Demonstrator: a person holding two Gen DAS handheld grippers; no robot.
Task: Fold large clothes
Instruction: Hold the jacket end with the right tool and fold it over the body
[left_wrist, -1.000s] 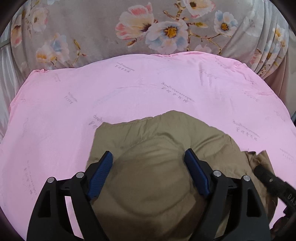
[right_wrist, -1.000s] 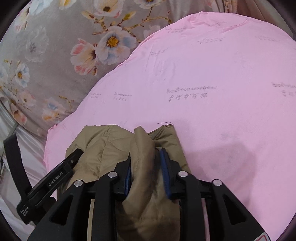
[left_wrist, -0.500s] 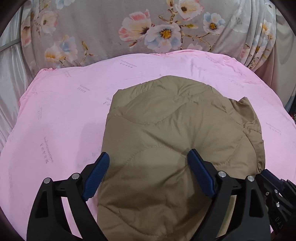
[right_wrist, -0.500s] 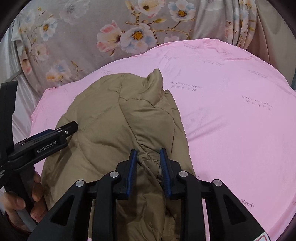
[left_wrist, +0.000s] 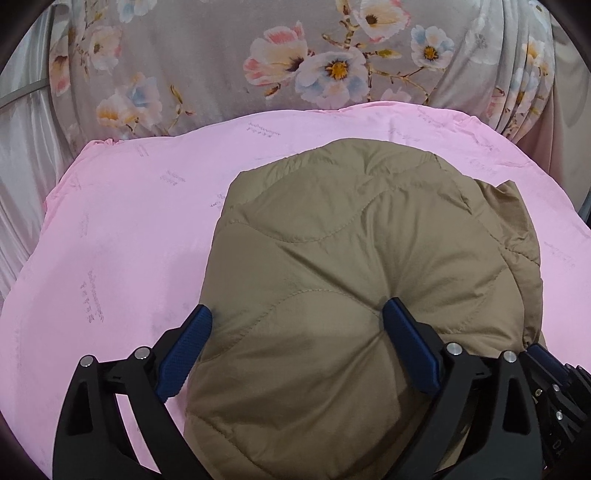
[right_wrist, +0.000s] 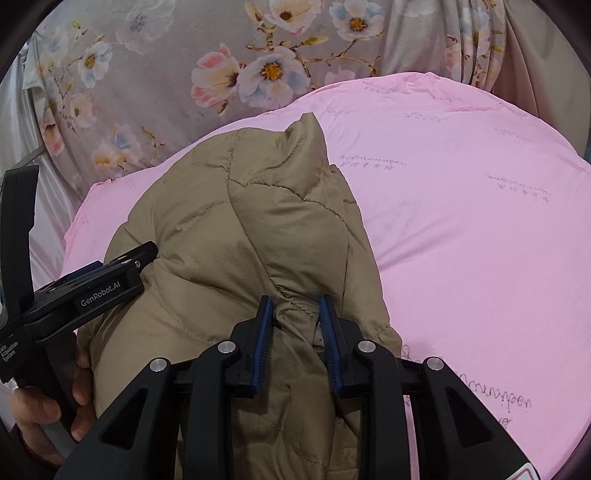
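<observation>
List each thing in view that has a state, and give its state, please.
Jacket: folded over, lying on the pink sheet.
Left gripper: jaws opening wide, jacket between them, pads not pressing.
Right gripper: shut on a bunched fold of the jacket.
Pink sheet: spread flat.

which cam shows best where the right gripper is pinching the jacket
The right wrist view: the right gripper is shut on a bunched fold of the tan jacket. The left wrist view shows only that gripper's black body at the lower right edge, not the pinch.
</observation>
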